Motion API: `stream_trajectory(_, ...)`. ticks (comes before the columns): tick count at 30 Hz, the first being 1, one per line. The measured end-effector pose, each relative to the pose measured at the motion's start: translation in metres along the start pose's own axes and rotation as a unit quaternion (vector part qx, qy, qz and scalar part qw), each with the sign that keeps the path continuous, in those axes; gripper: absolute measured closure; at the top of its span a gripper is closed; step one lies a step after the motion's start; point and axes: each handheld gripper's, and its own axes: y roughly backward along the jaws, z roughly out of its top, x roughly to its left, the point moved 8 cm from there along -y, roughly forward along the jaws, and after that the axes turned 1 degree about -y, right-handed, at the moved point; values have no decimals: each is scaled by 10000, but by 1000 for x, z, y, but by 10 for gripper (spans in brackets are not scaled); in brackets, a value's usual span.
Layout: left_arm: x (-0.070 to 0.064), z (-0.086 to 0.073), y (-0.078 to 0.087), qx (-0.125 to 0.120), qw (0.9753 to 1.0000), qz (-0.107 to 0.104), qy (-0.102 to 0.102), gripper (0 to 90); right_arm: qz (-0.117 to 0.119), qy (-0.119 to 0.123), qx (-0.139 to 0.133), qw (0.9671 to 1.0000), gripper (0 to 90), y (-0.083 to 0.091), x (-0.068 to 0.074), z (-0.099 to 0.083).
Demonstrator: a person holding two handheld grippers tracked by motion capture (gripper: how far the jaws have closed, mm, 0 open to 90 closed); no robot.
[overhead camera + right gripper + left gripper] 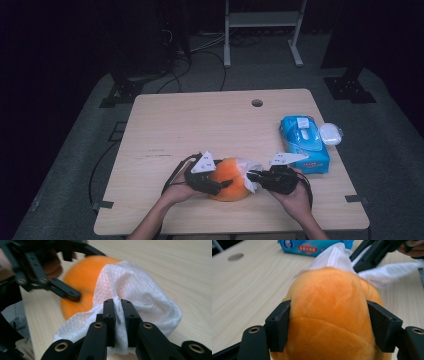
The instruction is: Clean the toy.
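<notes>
The left gripper (226,184) squeezes the orange plush toy (231,178) at the table's (200,120) six o'clock edge. The right gripper (250,174) pinches the white wipe (140,295). Rub gently, and hold the toy tight.

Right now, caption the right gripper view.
Right gripper pinches a white wipe against the orange plush.

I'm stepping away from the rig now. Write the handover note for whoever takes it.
Left gripper: shut on the orange plush, holding it at the table's near edge.
Right gripper: shut on the white wipe, which lies against the plush's far side.
Wipe pack: to the right, lid open.
Done: wipe out, plush gripped.
Left: probably the wiping itself; I can't tell how much is done.
</notes>
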Motion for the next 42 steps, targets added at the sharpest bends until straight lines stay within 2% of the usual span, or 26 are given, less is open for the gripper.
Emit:
stream_trajectory(1, 1, -2, 1, 4, 10000, -41, 23, 270, 0, 0, 0, 10000, 820, 0, 0, 0)
stream_trajectory(3, 1, -7, 5, 18, 9999, -130, 33, 269, 6, -186, 55, 9998, 820, 0, -6, -4)
stream_trajectory(5, 2, -10, 7, 38, 9998, -183, 94, 269, -130, -182, 109, 9997, 819, 1, -9, -5)
stream_trajectory(6, 2, -12, 7, 46, 9997, -198, 144, 269, -167, -177, 46, 9997, 819, 2, -7, -3)
stream_trajectory(7, 3, -13, 8, 29, 9995, -229, 214, 268, -156, -32, -110, 9998, 819, 4, 1, 3)
stream_trajectory(9, 4, -14, 10, -1, 9992, -310, 270, 263, -91, 29, -153, 9998, 819, 4, 5, 5)
stream_trajectory(10, 4, -14, 11, 17, 9989, -351, 308, 238, -21, 141, -138, 9998, 818, 2, 11, 6)
stream_trajectory(12, 5, -10, 13, 49, 9978, -487, 442, 153, -23, 373, -32, 9993, 818, -3, 15, 3)
stream_trajectory(14, 10, -6, 13, 71, 9962, -491, 712, 83, -12, 492, 23, 9988, 818, -5, 17, 1)
stream_trajectory(16, 14, -7, 7, 151, 9956, -388, 843, 40, 24, 562, 41, 9984, 817, -5, 19, 1)
stream_trajectory(18, 11, -10, 1, 216, 9942, -528, 916, 42, 3, 620, 66, 9981, 818, -5, 18, 0)
stream_trajectory(19, 8, -10, 0, 175, 9953, -493, 816, 66, -4, 579, 59, 9983, 817, -5, 17, 0)
stream_trajectory(20, 8, -10, 0, 141, 9962, -454, 735, 151, -32, 521, 56, 9986, 818, -5, 15, 1)
stream_trajectory(22, 8, -4, 4, 8, 9982, -268, 543, 248, -37, 389, 29, 9992, 818, -4, 11, 1)
stream_trajectory(24, 9, 3, 5, -206, 9992, -11, 346, 285, -125, 318, -43, 9994, 818, -1, 8, 4)
stream_trajectory(26, 9, 10, 5, -316, 9992, 217, 140, 297, -198, 310, -218, 9991, 819, 4, 6, 9)
stream_trajectory(28, 8, 17, 3, -466, 9978, 460, -78, 298, -138, 316, -403, 9986, 819, 8, 6, 15)
stream_trajectory(29, 7, 16, 1, -426, 9975, 532, -198, 297, -156, 331, -446, 9983, 818, 10, 6, 17)
stream_trajectory(31, 5, 8, -7, -157, 9985, 450, -265, 277, -132, 313, -395, 9986, 818, 8, 4, 14)
stream_trajectory(34, 5, 0, -4, -154, 9991, 320, -221, 256, -156, 233, -42, 9996, 818, -3, -3, 1)
stream_trajectory(35, 5, -2, -2, -126, 9992, 300, -215, 256, -243, 151, 102, 9995, 817, -5, -10, -5)
stream_trajectory(36, 5, -3, -1, -115, 9993, 294, -192, 256, -243, 151, 102, 9995, 817, -5, -10, -5)
stream_trajectory(38, 5, -7, 2, -130, 9995, 265, -121, 257, -585, 190, 327, 9976, 817, -7, -21, -13)
stream_trajectory(40, 5, -8, 3, -122, 9996, 241, -119, 257, -471, 18, 281, 9985, 818, -7, -25, -15)
stream_trajectory(42, 5, -8, 3, -151, 9996, 215, -88, 256, -379, 92, 56, 9992, 817, -3, -18, -6)
